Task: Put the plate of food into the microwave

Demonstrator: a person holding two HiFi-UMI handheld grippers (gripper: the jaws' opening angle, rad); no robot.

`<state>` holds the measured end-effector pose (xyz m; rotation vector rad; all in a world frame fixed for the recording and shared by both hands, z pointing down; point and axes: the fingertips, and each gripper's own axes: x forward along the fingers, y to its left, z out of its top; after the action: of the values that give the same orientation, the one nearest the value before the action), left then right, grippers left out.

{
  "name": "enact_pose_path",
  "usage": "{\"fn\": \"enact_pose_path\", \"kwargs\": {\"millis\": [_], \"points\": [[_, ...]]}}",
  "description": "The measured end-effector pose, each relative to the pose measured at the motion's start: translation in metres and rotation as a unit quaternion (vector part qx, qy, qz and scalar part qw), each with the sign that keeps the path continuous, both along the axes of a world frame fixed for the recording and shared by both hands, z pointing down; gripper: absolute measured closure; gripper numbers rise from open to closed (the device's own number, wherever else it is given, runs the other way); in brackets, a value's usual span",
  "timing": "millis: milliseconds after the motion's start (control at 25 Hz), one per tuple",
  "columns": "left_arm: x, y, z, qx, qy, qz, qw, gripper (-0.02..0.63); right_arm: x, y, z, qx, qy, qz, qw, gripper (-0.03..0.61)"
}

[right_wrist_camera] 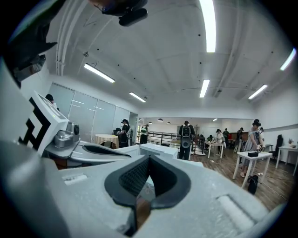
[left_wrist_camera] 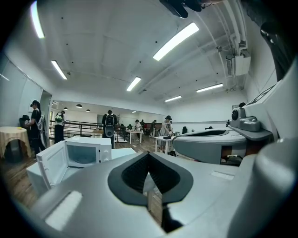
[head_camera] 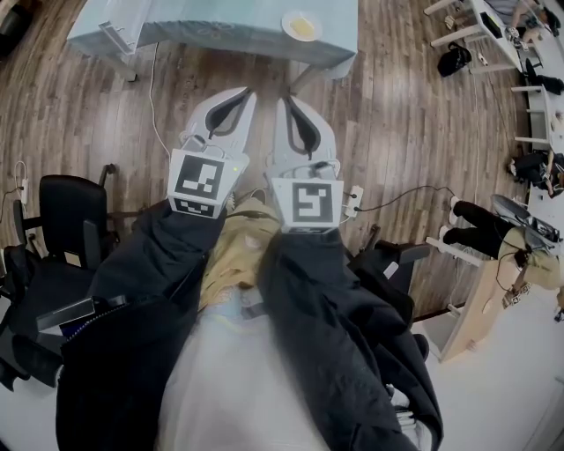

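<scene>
A white plate (head_camera: pixel 302 25) with yellow food sits on the pale blue table (head_camera: pixel 220 35) at the far edge of the head view. The white microwave (left_wrist_camera: pixel 86 153) stands on that table to the left, its door (left_wrist_camera: pixel 50 163) swung open. It is only partly in frame in the head view (head_camera: pixel 107 32). My left gripper (head_camera: pixel 241 93) and right gripper (head_camera: pixel 287 102) are held side by side, pointing at the table, well short of it. Both are shut with nothing between the jaws, as the left gripper view (left_wrist_camera: pixel 149 154) and the right gripper view (right_wrist_camera: pixel 149 158) also show.
Black office chairs (head_camera: pixel 62 229) stand at my left. A wooden table (head_camera: pixel 480 304) and a seated person's legs (head_camera: pixel 476 231) are at my right. A cable (head_camera: pixel 152 92) runs across the wooden floor. Several people and small tables (right_wrist_camera: pixel 253 155) fill the far room.
</scene>
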<state>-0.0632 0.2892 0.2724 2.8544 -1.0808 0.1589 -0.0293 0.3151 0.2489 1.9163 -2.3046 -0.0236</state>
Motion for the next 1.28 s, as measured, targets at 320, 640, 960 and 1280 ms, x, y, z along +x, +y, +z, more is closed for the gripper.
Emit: {"fn": "enact_pose_path", "kwargs": {"millis": [320, 640, 960, 1280], "points": [[0.0, -0.001, 0.018, -0.026, 0.002, 0.016, 0.9995, 0.615, -0.006, 0.007, 0.019, -0.024, 0.011, 0.016, 1.0, 0.584], [0.014, -0.025, 0.03, -0.035, -0.014, 0.002, 0.9993, 0.615, 0.008, -0.018, 0.027, -0.037, -0.004, 0.009, 0.999, 0.583], [0.042, -0.088, 0.017, -0.014, -0.027, -0.025, 0.9992, 0.615, 0.037, -0.083, 0.014, -0.013, -0.008, -0.023, 1.0, 0.583], [0.091, -0.124, 0.014, -0.003, -0.038, -0.014, 0.9992, 0.615, 0.083, -0.121, 0.018, -0.012, -0.011, -0.036, 0.999, 0.583]]}}
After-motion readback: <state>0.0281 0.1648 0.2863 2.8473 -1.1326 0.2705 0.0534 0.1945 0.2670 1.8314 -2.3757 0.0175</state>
